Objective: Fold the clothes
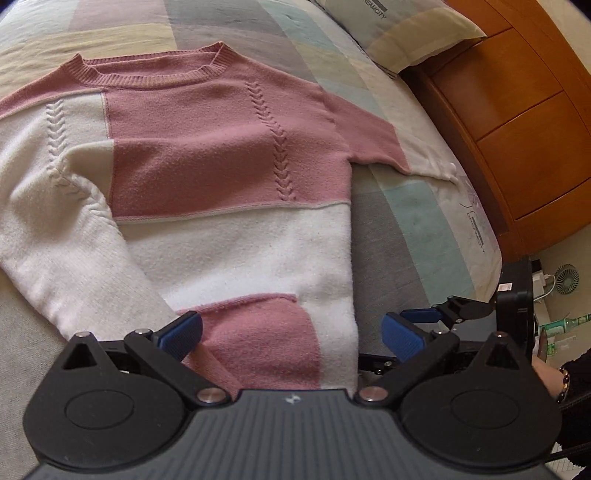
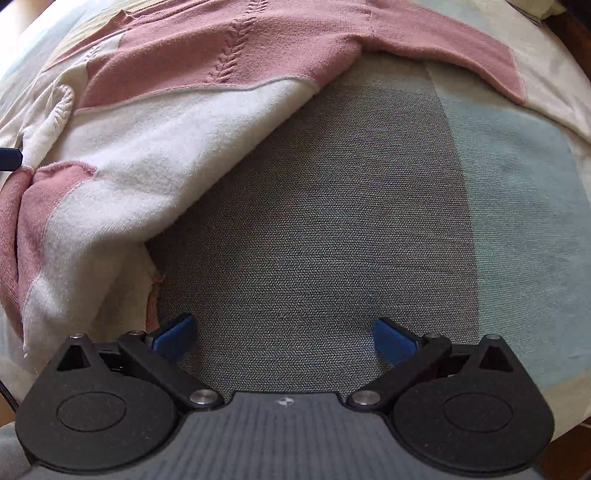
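left wrist view: a pink and cream colour-block knit sweater lies flat, front up, on a bed covered in a pastel patchwork woven sheet. the ribbed round collar points away from the camera. two raised braided cable columns run down the chest. one sleeve is folded in across the cream lower body; the other sleeve stretches out toward the bed's far edge. a pink patch sits at the hem, nearest the camera. the left gripper, black linkage with ridged blue rubber pads, hangs just above the hem with its fingers spread wide, holding nothing; one pad is over the pink hem patch, the other past the sweater's side edge, over the sheet. the right gripper shows beside it, also low over the sheet, with a person's hand and dark sleeve behind. a cream printed pillow lies at the head of the bed, next to an orange-brown wooden drawer cabinet. a small green fan is on the floor.

right wrist view: the right gripper is close over a grey coarse-weave panel of the sheet, its fingers wide apart and empty. the sweater fills the upper left, its fuzzy cream side edge just beside one blue pad; whether they touch cannot be told.
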Motion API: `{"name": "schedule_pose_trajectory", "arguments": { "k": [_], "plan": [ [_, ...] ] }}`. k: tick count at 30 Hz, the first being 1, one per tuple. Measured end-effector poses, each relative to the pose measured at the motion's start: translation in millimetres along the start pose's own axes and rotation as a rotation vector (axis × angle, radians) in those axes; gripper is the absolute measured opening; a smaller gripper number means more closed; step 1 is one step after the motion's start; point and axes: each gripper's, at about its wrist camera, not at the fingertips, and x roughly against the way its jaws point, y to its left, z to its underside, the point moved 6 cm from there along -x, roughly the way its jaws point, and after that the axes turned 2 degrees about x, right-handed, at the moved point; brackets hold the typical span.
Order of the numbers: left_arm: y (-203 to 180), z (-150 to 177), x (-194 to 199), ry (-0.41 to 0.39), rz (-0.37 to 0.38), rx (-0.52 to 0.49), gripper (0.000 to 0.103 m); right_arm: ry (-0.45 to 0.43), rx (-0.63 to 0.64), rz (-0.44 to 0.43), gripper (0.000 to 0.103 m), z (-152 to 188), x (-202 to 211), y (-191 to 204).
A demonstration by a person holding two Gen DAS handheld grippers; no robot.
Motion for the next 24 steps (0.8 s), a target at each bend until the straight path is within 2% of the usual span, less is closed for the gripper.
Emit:
{"name": "schedule_pose_trajectory", "arguments": {
  "k": [3,5,8,9,15,17,21,24],
  "plan": [
    [-5.6,9.4,-6.8,0.040,0.009,0.046,0.102,-0.002,0.050,0.008,0.103,1.5,-1.8,1.9],
    [-2.2,15.4,-7.4,0.061,-0.016,0.061,0.102,0.003,0.063,-0.004,0.103,1.7,-1.8,0.5],
    [20.6,36.4,-16.1,0.188,-0.206,0.050,0.102,0.001,0.096,-0.017,0.103,3.8,-1.7,-1.0],
    [26.9,42.0,-14.0,0.205,-0.245,0.050,0.102,0.001,0.109,-0.019,0.103,4.6,-1.8,-1.2],
    [59.6,70.1,12.7,0.230,-0.396,0.063,0.102,0.005,0.168,-0.029,0.103,10.3,-1.6,-1.2],
    [58.4,67.4,21.2,0.200,-0.410,0.062,0.102,-0.001,0.193,-0.028,0.103,13.5,-1.4,-0.7],
    [29.1,44.4,22.6,0.113,-0.348,-0.001,0.102,-0.010,0.224,-0.020,0.103,18.5,-1.2,0.2],
    [2.0,33.4,-1.2,0.126,-0.339,-0.136,0.102,-0.007,0.223,-0.021,0.103,19.9,-0.3,-1.1]
  ]
}}
